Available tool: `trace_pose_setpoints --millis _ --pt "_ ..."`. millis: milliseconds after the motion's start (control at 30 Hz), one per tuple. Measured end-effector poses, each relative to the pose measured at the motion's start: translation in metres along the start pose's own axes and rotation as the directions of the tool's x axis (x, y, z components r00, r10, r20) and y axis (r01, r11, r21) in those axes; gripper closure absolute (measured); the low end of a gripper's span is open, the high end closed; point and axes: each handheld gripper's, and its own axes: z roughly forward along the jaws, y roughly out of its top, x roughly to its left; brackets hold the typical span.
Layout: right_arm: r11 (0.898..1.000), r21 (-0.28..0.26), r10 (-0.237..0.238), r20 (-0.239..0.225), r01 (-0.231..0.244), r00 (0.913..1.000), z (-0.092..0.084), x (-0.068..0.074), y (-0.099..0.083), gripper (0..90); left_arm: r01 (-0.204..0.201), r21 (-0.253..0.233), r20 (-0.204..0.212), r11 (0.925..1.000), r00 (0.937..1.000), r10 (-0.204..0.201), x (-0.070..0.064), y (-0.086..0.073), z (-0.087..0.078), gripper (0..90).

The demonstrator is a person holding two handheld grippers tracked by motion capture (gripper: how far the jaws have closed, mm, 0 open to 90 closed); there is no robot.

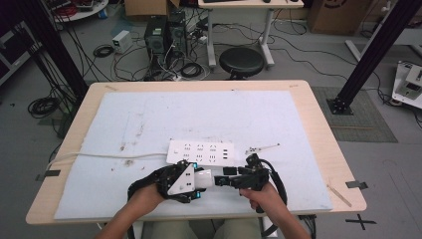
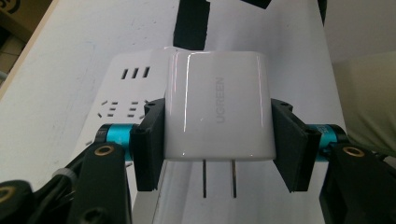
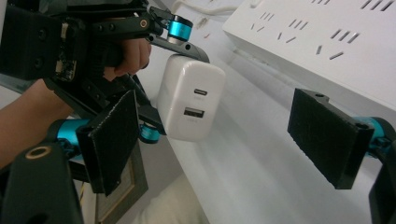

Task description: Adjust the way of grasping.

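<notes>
My left gripper (image 2: 217, 140) is shut on a white UGREEN wall charger (image 2: 217, 109), its black pads (image 2: 148, 149) pressing the two sides and the two metal prongs pointing back at the camera. In the high view the left gripper (image 1: 199, 180) holds the charger (image 1: 205, 178) just in front of the white power strip (image 1: 200, 152). Facing it from the right, my right gripper (image 1: 222, 180) is open. In the right gripper view its pads (image 3: 114, 140) stand wide apart, with the charger (image 3: 191, 100) a little beyond them, USB ports showing, and the power strip (image 3: 327, 42) at upper right.
A white mat (image 1: 149, 119) covers the wooden table (image 1: 318, 124). The strip's white cable (image 1: 99, 156) runs off to the left edge. A small pale stick-like piece (image 1: 261, 148) lies right of the strip. Beyond the table stands a black stool (image 1: 241, 60).
</notes>
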Motion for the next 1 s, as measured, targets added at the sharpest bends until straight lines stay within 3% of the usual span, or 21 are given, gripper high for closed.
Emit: trace_pose_setpoints --millis 400,500,600,800,1000 --pt "0.999 0.041 0.030 -0.020 -0.029 0.9994 0.014 0.003 0.004 17.4 -0.011 -0.015 -0.007 0.9998 0.9999 0.011 -0.002 0.002 0.003 42.5" --pt "0.996 0.055 0.074 -0.054 -0.071 0.9958 0.021 0.002 0.006 21.0 -0.018 -0.020 -0.006 0.9996 0.9998 0.017 -0.003 0.003 0.004 42.5" --pt "0.995 0.062 0.083 -0.060 -0.079 0.9948 0.023 0.002 0.007 23.9 -0.016 -0.025 -0.005 0.9995 0.9999 0.016 -0.003 0.003 0.005 42.5" --pt "0.995 0.068 0.083 -0.048 -0.079 0.9954 0.025 0.001 0.008 26.5 -0.017 -0.029 -0.005 0.9994 0.9998 0.017 -0.003 0.004 0.004 42.5" --pt "0.994 0.075 0.084 -0.061 -0.080 0.9946 0.026 0.001 0.008 36.3 -0.018 -0.032 -0.006 0.9993 0.9998 0.017 -0.003 0.004 0.004 42.4"
